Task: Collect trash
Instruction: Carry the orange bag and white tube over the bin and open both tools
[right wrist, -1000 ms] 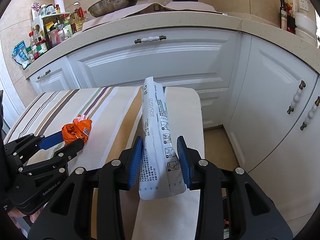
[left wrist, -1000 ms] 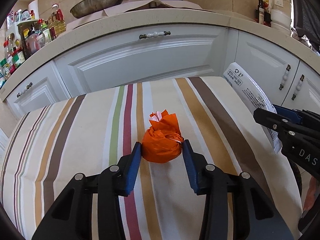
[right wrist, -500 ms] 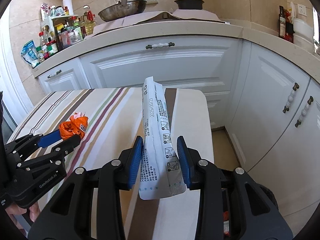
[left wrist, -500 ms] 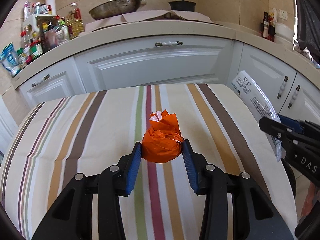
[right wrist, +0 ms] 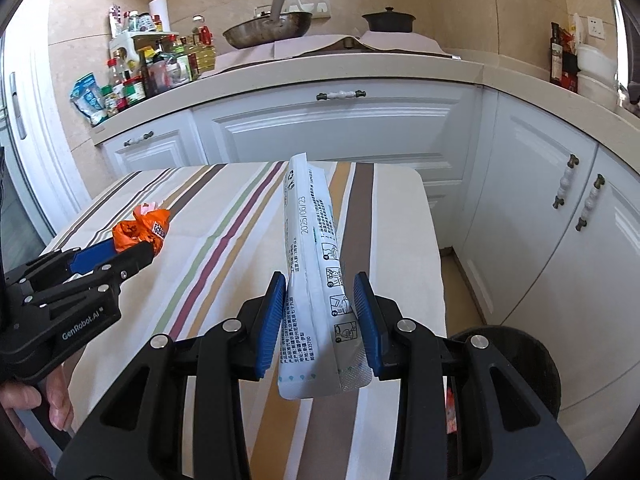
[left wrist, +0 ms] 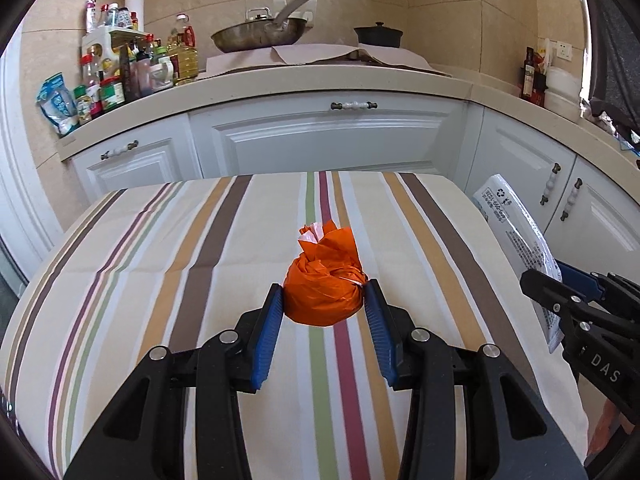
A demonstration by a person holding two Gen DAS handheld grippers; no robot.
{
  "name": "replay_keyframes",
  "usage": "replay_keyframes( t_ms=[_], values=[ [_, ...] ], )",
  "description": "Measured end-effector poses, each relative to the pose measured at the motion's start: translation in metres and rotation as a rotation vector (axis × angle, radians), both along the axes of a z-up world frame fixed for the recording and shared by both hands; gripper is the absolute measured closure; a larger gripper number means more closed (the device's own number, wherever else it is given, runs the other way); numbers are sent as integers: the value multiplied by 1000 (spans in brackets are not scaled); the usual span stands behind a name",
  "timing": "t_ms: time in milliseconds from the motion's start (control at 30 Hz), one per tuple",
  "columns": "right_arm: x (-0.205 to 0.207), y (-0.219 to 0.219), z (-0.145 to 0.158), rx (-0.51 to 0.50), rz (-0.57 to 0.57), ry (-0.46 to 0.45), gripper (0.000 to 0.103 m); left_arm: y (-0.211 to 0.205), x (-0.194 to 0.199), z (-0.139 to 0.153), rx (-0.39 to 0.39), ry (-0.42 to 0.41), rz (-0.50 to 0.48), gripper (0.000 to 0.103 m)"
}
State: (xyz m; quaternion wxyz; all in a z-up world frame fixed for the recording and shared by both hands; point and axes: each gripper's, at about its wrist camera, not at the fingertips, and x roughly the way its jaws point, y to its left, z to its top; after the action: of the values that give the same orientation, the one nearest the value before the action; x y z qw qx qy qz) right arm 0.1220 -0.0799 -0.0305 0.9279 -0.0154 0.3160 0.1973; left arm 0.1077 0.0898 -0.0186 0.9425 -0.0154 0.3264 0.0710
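Note:
A crumpled orange wrapper (left wrist: pixel 324 284) is pinched between the blue pads of my left gripper (left wrist: pixel 323 296), held above the striped tablecloth (left wrist: pixel 160 264). My right gripper (right wrist: pixel 320 300) is shut on a long white printed packet (right wrist: pixel 310 248) that sticks up and forward from its jaws. In the right wrist view the left gripper (right wrist: pixel 132 246) shows at the left with the orange wrapper (right wrist: pixel 140 228) at its tip. The left wrist view shows the right gripper (left wrist: pixel 560 280) at the right edge, gripping the white packet (left wrist: pixel 516 232).
A dark round bin (right wrist: pixel 516 364) stands on the floor at the table's right side, below my right gripper. White cabinets (left wrist: pixel 328 136) run behind and to the right. The counter holds bottles (left wrist: pixel 120 72), a pan (left wrist: pixel 260 34) and a black pot (left wrist: pixel 378 34). A hand (right wrist: pixel 44 396) holds the left gripper.
Both grippers have pulled back from the cabinets and risen a little, each keeping its piece of trash. The dark bin has come into the right wrist view.

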Motion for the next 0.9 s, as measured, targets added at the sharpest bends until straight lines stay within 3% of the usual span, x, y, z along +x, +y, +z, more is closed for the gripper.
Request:
replay_keyframes(
  t_ms=[567,900],
  values=[
    [-89,-33,3,10,-41,-50,69,-9,-85,12,15,-81,25,61],
    [-122,-67,10,13,-120,-84,69,-29,-107,13,8,-97,-32,61]
  ],
)
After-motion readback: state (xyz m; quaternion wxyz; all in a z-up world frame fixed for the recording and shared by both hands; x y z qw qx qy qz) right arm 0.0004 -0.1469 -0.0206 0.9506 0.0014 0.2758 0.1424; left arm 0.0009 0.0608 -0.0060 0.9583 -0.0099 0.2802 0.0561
